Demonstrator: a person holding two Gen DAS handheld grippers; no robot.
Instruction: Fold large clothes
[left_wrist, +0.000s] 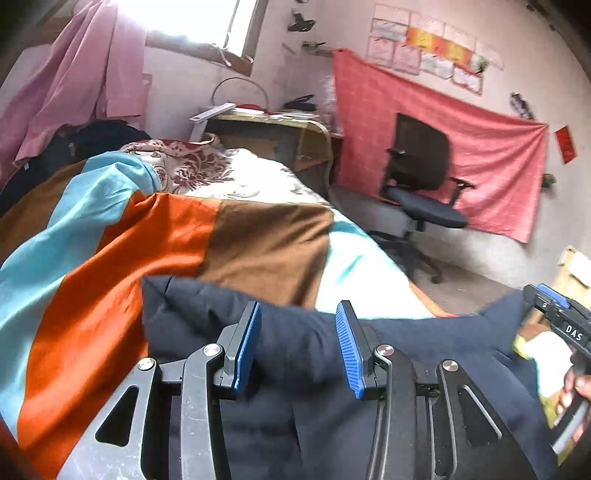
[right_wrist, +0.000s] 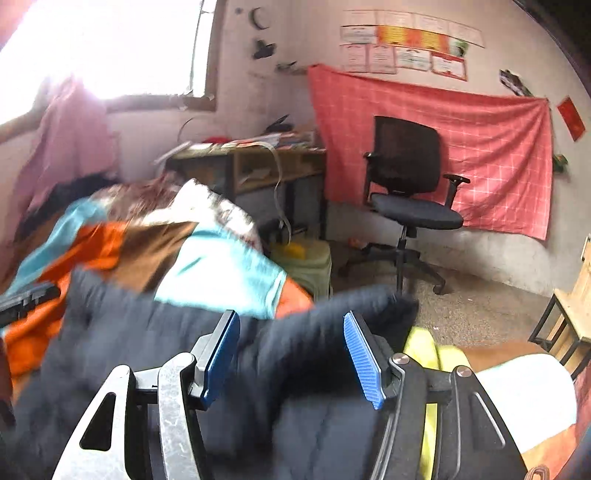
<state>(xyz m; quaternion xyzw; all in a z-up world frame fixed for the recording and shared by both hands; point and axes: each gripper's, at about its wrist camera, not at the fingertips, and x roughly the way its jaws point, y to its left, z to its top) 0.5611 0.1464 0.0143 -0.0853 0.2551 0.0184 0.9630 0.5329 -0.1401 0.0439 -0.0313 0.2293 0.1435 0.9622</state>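
A dark navy quilted garment (left_wrist: 295, 332) lies on the bed over a striped orange, brown and turquoise sheet (left_wrist: 155, 236). My left gripper (left_wrist: 299, 347) is open, its blue pads (left_wrist: 245, 347) apart over the garment's near part. The right gripper (left_wrist: 554, 310) shows at the right edge of the left wrist view, by the garment's right end. In the right wrist view the garment (right_wrist: 147, 339) is blurred; my right gripper (right_wrist: 291, 354) is open above it, blue pads (right_wrist: 360, 354) wide apart. The left gripper's tip (right_wrist: 26, 299) shows at the left edge.
A black office chair (right_wrist: 406, 188) stands on the floor before a red cloth (right_wrist: 480, 147) hung on the wall. A cluttered wooden desk (right_wrist: 251, 158) stands past the bed's head. A yellow-green container (right_wrist: 303, 262) sits beside the bed. A wooden stool (right_wrist: 569, 314) is at right.
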